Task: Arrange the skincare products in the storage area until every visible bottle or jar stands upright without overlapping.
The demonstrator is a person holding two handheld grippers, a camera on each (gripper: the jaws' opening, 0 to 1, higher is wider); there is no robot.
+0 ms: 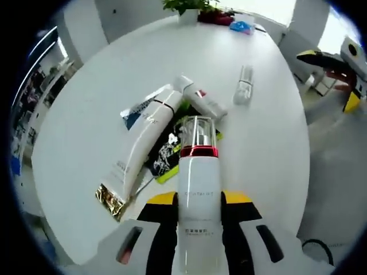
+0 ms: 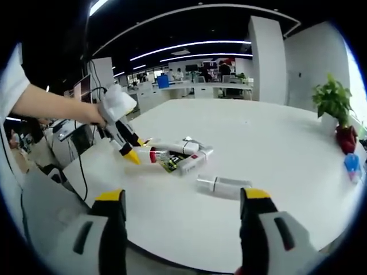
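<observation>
Pump bottle (image 1: 198, 195) in left gripper (image 1: 198, 229), label unreadable

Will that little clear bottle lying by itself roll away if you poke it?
Probably. The small clear bottle lies on its side on the smooth white table, and it looks round, so a sideways poke may roll it. It looks small, likely light.

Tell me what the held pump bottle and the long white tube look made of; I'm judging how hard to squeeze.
Pump bottle: glossy white body, probably hard plastic, clear see-through cap, shiny red metallic-looking collar. Long white tube: soft-looking plastic, flattened toward a crimped gold foil-like end. Neither material is certain from looks alone.
</observation>
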